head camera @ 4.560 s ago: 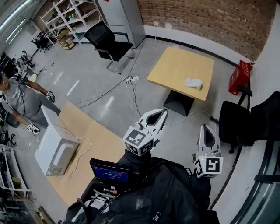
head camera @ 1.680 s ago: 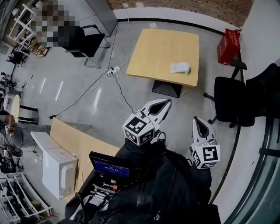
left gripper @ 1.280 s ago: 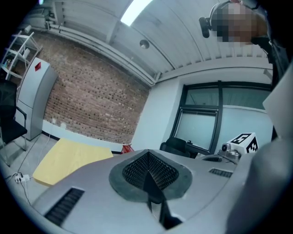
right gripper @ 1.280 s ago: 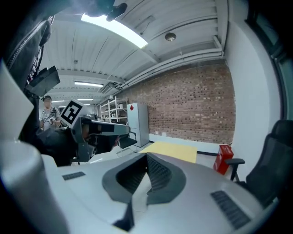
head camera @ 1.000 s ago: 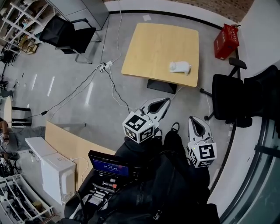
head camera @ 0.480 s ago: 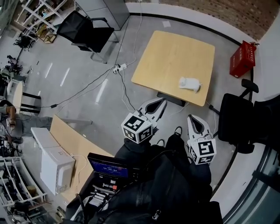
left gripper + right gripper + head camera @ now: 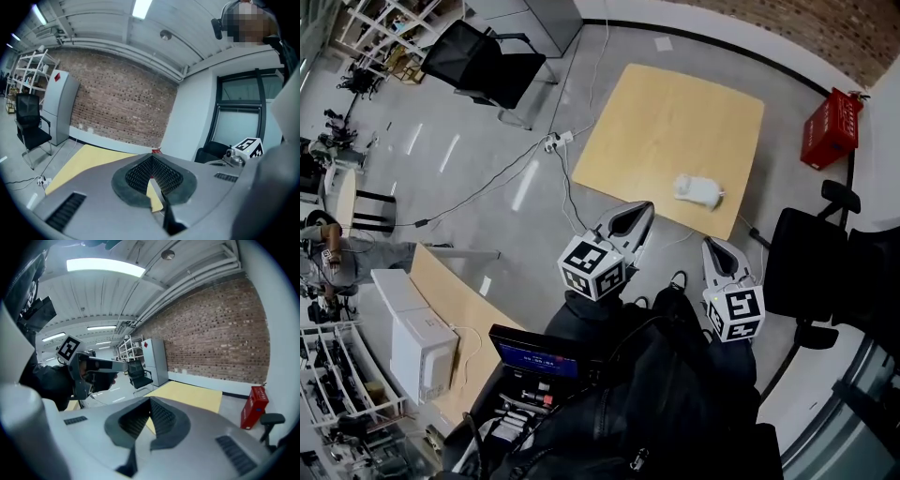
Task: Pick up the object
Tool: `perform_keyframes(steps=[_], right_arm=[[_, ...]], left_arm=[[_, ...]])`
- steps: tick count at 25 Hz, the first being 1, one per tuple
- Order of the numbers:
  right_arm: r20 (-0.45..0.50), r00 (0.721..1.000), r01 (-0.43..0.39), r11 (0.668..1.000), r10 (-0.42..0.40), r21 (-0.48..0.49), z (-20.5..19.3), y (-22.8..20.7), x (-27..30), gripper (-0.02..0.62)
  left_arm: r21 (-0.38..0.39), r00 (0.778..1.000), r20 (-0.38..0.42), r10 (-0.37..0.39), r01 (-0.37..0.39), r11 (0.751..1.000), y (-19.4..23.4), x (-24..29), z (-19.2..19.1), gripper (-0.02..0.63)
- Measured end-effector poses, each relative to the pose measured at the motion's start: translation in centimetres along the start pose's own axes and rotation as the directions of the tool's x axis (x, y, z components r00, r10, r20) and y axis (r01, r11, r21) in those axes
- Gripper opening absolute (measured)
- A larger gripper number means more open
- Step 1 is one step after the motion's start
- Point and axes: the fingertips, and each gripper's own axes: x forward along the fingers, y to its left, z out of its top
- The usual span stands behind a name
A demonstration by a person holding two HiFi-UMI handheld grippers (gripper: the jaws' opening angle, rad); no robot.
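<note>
A small white object [image 7: 698, 189] lies near the front right edge of a square wooden table [image 7: 675, 112]. My left gripper [image 7: 639, 208] is held in the air short of the table's near edge, to the left of the object, jaws shut and empty. My right gripper [image 7: 715, 246] hovers over the floor just in front of the table, below the object, also shut and empty. In the left gripper view the left gripper [image 7: 151, 158] has its pads meeting, with the table [image 7: 89, 159] beyond. The right gripper [image 7: 150, 400] points at the table [image 7: 197, 397]; the object is hidden there.
Black chairs stand at the far left [image 7: 487, 66] and at the right [image 7: 811, 267]. A red box [image 7: 830, 127] sits by the wall. A power strip with cables [image 7: 555, 141] lies on the floor. A white microwave [image 7: 417, 342] rests on another table at the lower left.
The table and the white object have come closer to both grippers in the head view. Both grippers stay shut and keep their spacing.
</note>
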Motion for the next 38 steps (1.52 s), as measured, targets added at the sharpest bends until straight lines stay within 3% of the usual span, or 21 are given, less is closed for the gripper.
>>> perform_keyframes(steps=[9, 14, 19, 23, 29, 35, 38], right_arm=[[-0.106, 0.994, -0.034, 0.999, 0.034, 0.009, -3.0, -3.2, 3.0, 0.005], [-0.190, 0.982, -0.025, 0.999, 0.021, -0.021, -5.5, -4.6, 5.8, 0.005], [-0.311, 0.950, 0.021, 0.998, -0.037, -0.054, -9.1, -7.2, 9.7, 0.005], [-0.426, 0.903, -0.013, 0.986, -0.059, -0.166, -12.2, -8.5, 12.9, 0.005], [-0.580, 0.806, -0.150, 0.906, -0.119, -0.395, -16.0, -9.8, 16.6, 0.008], [-0.665, 0.729, -0.293, 0.806, -0.159, -0.514, -18.1, -10.2, 19.3, 0.091], [-0.695, 0.689, -0.360, 0.735, -0.206, -0.575, -19.6, -10.9, 20.4, 0.133]], left_arm=[[-0.056, 0.997, -0.068, 0.028, -0.032, 0.998, 1.8, 3.0, -2.9, -0.003], [-0.089, 0.988, -0.152, 0.019, -0.033, 0.995, 3.6, 4.1, -6.3, -0.003], [-0.165, 0.963, -0.269, -0.008, -0.038, 0.986, 6.7, 4.8, -10.7, -0.003], [-0.201, 0.944, -0.329, -0.022, -0.048, 0.978, 9.1, 5.3, -13.0, -0.003], [-0.226, 0.930, -0.367, -0.004, -0.086, 0.970, 12.4, 4.5, -14.7, -0.002], [-0.251, 0.930, -0.368, 0.017, -0.117, 0.961, 14.1, 3.3, -15.4, -0.002], [-0.260, 0.933, -0.359, 0.028, -0.129, 0.957, 14.5, 2.7, -15.5, -0.002]])
